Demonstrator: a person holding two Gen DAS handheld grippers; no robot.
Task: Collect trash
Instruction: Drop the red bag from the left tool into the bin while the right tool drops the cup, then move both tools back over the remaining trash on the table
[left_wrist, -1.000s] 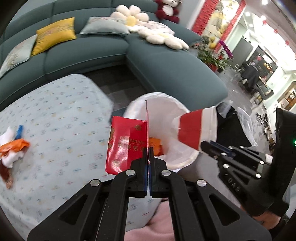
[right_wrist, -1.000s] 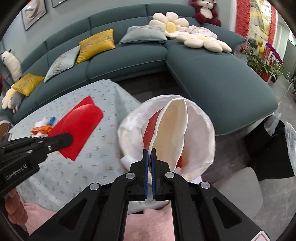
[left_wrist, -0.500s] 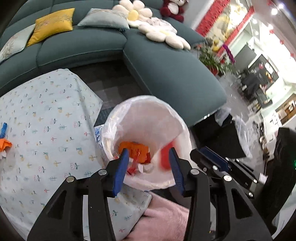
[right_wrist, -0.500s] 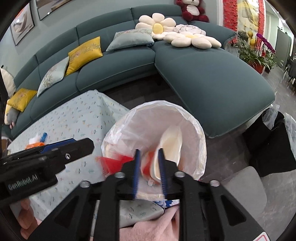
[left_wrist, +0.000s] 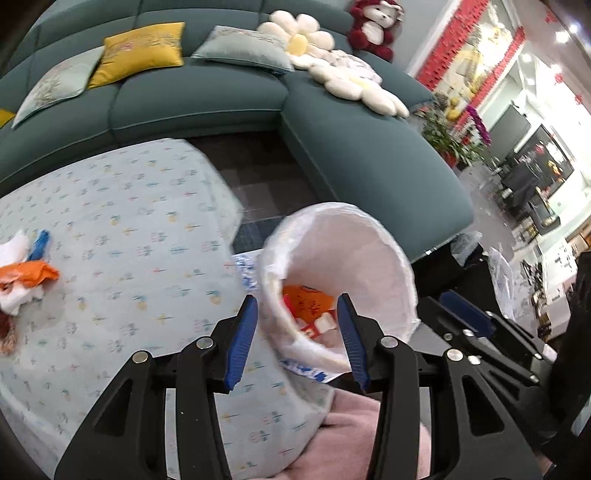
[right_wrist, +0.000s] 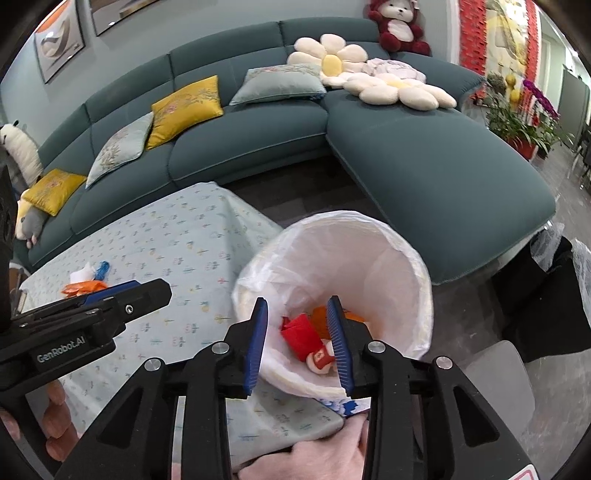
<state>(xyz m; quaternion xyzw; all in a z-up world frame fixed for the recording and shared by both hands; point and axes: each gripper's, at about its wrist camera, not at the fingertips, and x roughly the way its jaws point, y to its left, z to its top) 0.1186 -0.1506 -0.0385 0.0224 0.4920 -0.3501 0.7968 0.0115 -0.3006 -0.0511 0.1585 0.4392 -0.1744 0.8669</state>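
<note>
Both claws hung released and empty over the lined bin (right_wrist: 388, 258) beside the bench's (left_wrist: 122, 229) near right corner, the right claw (right_wrist: 299, 339) having just spread wider. Remaining trash (left_wrist: 26, 277) lay across the bench toward its left edge, nearer the left claw (left_wrist: 295, 339). Only the right wrist view showed the red box (right_wrist: 301, 334) inside the bin.

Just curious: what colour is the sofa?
Dark teal sofa; the right wrist view shows it best.
</note>
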